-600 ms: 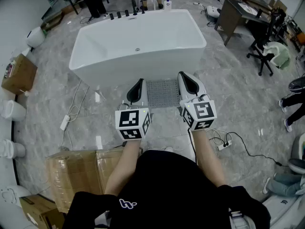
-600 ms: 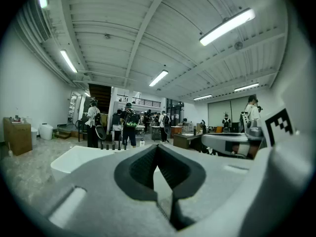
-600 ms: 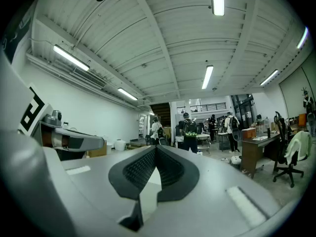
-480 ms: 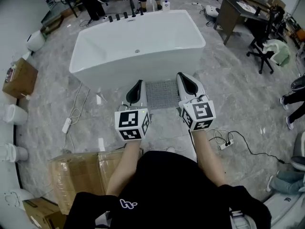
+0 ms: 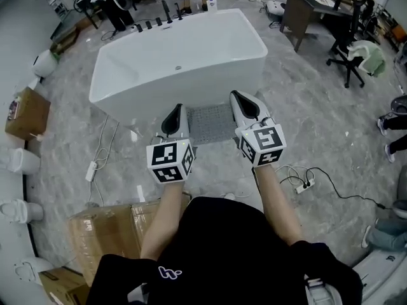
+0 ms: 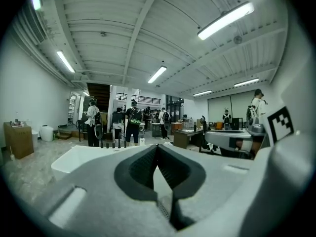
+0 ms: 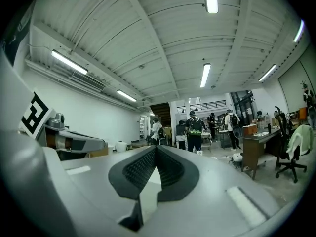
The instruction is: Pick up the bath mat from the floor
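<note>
The grey bath mat (image 5: pixel 210 123) lies flat on the marble floor, right against the front of the white bathtub (image 5: pixel 178 56). My left gripper (image 5: pixel 173 110) is held up in the air over the mat's left edge, jaws shut and empty. Over the mat's right edge my right gripper (image 5: pixel 237 96) is also shut, with nothing in it. Both point forward toward the tub, well above the floor. In the left gripper view the left gripper (image 6: pixel 157 148) has its dark pads closed together. The right gripper view shows the same of the right gripper (image 7: pixel 155 149). The mat is hidden in both gripper views.
Cardboard boxes (image 5: pixel 108 227) stand at my left. A power strip with cable (image 5: pixel 304 184) lies on the floor to the right, another power strip (image 5: pixel 92 170) to the left. A desk (image 5: pixel 311 5) and an office chair (image 5: pixel 356 59) stand at the back right. People stand behind the tub.
The head view has shifted slightly, and the tub and mat sit a little left of where they were. Both grippers stay shut side by side above the mat.
</note>
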Available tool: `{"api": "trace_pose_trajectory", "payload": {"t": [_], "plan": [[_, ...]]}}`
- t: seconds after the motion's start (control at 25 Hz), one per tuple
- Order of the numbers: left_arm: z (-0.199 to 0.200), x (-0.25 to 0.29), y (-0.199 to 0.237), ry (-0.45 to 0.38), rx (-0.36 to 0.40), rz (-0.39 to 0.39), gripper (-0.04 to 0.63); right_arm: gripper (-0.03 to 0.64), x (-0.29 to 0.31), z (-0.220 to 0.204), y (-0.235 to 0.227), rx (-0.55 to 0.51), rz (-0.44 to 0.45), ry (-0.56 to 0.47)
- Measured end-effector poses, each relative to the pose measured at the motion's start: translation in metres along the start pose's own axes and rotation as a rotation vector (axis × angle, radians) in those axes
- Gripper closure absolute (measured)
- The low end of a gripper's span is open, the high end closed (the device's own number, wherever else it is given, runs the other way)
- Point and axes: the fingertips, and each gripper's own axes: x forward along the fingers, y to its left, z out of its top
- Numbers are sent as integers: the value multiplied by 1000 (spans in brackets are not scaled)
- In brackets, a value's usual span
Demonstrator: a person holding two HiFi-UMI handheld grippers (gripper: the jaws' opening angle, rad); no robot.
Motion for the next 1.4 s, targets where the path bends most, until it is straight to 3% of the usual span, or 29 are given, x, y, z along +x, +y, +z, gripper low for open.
{"api": "trace_pose_trajectory", "payload": {"t": [0.2,0.4,0.52,0.84,0.96,1.4], "plan": [[-5,2,-13,16,3,22,595,611,-8,-7,-23,34,1,2],[-8,-8,28,15,-28,104,595,611,7,-18,-7,-47,40,47],[-7,-1,36,10,-33,116,596,611,17,-20,-11,-38,46,60],[-10,68,60,8,-34,72,595,611,73,-43,-37,-37,51,122],[-11,100,74,9,-38,56,596,611,101,-43,-49,9,54,109],[-22,197,190,53,-79,86,596,611,249,-50,-64,39,26,115]]}}
